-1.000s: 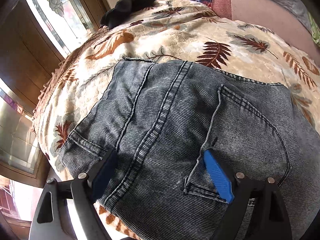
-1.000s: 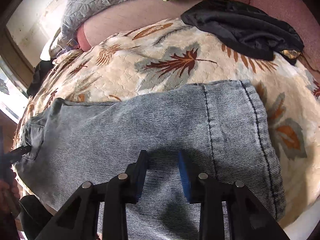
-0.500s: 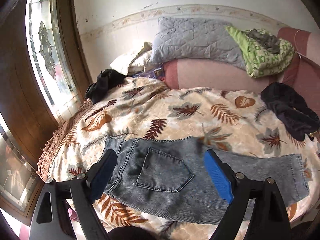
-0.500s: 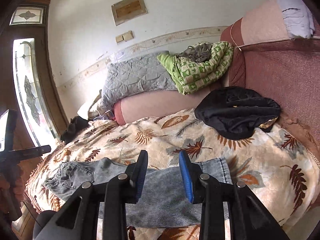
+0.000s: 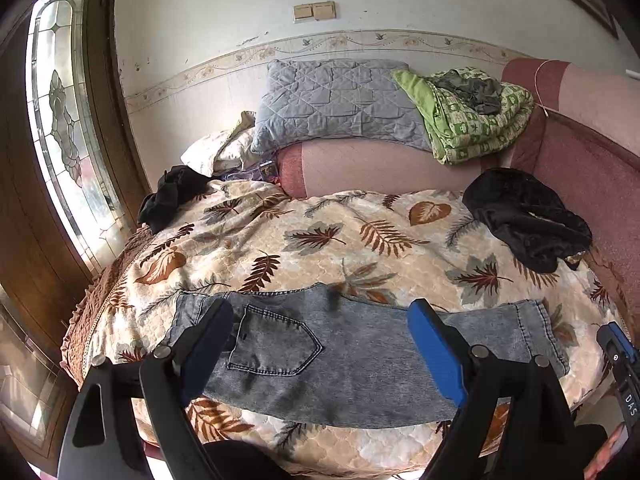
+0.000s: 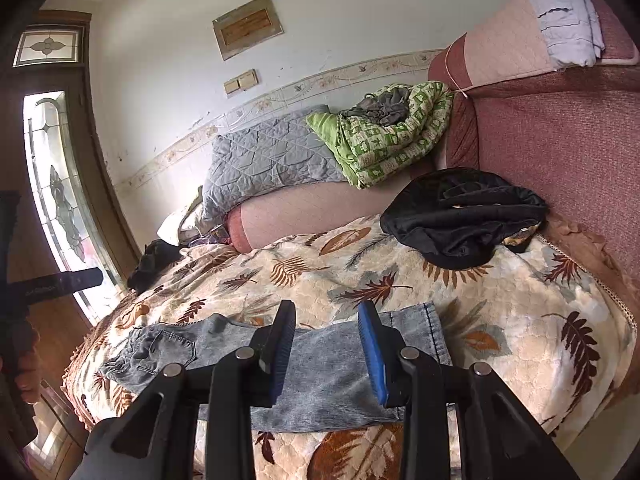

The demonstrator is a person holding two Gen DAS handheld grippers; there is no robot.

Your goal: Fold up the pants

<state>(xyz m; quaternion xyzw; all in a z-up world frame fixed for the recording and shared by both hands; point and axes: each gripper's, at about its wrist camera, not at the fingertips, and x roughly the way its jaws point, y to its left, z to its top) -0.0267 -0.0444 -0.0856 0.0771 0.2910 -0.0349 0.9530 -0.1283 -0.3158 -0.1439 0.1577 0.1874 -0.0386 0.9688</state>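
Grey-blue denim pants (image 5: 352, 356) lie flat near the front edge of the leaf-patterned blanket (image 5: 320, 240), folded lengthwise, waist and back pocket to the left, hem to the right. They also show in the right wrist view (image 6: 320, 364). My left gripper (image 5: 320, 348) is open and empty, held back above the pants. My right gripper (image 6: 326, 350) is open and empty, raised over the leg end. Part of the right gripper shows at the right edge of the left wrist view (image 5: 620, 364).
A black garment (image 5: 528, 220) lies at the back right of the bed, another dark cloth (image 5: 172, 196) at the back left. A grey quilted pillow (image 5: 336, 100) and green patterned bedding (image 5: 468, 116) rest on the pink bolster. A window is at left.
Both grippers have pulled up and back from close over the pants to a wide view of the bed. The pants lie still.
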